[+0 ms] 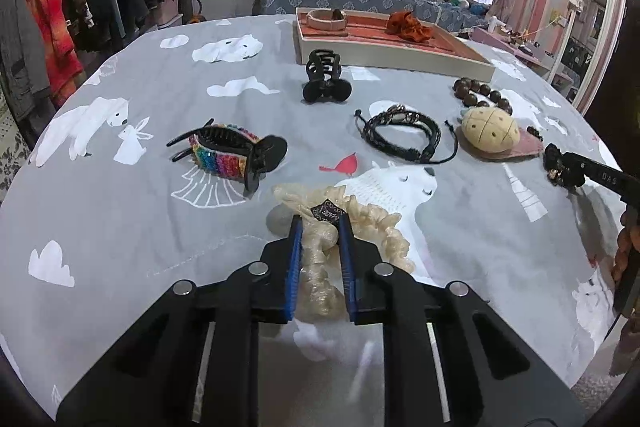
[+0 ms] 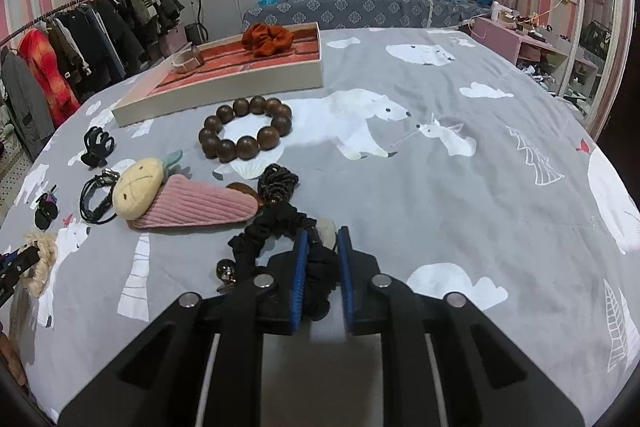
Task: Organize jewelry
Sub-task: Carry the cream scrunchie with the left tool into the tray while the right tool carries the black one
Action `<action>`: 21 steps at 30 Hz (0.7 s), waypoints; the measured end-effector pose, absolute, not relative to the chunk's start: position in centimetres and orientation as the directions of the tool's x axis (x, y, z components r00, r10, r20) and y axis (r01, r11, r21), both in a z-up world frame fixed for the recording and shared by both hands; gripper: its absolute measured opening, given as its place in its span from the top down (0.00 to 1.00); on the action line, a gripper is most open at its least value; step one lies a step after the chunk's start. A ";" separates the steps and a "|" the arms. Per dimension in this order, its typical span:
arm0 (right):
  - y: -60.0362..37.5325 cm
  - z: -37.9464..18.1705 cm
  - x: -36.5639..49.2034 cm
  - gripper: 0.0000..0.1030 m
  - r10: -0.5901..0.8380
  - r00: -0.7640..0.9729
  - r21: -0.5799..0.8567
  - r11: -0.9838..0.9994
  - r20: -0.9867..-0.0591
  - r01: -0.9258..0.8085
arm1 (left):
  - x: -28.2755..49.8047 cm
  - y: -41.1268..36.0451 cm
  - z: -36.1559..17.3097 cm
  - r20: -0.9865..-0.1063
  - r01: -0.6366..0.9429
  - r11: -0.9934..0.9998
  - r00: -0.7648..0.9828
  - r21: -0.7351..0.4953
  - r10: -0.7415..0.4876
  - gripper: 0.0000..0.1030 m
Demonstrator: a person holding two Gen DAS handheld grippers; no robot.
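1. The left tool point(image 1: 318, 227) is clamped on the cream ruffled fabric scrunchie point(image 1: 360, 227), near the front edge of the bed point(image 1: 120, 227).
2. The right tool point(image 2: 322, 241) is clamped on the black fabric scrunchie point(image 2: 276, 231); it lies near the pink corduroy carrot-shaped clip point(image 2: 192, 205).
3. Soft fabric may slip out during the carry to the beige tray with red lining point(image 2: 224, 87) (far edge).
4. The black scrunchie's small round charm point(image 2: 225, 270) is hard to identify, and could snag.
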State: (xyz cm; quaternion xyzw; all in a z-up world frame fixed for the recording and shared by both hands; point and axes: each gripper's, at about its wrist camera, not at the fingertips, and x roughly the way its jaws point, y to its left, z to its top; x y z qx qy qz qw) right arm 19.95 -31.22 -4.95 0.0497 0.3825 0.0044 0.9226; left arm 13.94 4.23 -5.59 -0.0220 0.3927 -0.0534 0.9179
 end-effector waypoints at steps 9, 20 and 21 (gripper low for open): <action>-31.3 -2.7 20.2 0.85 0.065 0.748 0.104 0.995 -0.661 0.005 | 14.8 3.3 -3.2 -0.677 0.122 0.991 0.724 -0.064 -0.132 0.86; -30.3 1.6 22.0 0.85 0.077 0.822 0.094 0.995 -0.565 -0.029 | 18.5 1.3 1.5 -0.577 0.127 0.992 0.811 0.014 -0.096 0.87; -30.2 2.2 22.3 0.85 0.081 0.827 0.093 0.995 -0.556 -0.035 | 18.9 1.2 1.8 -0.573 0.124 0.992 0.814 0.017 -0.092 0.87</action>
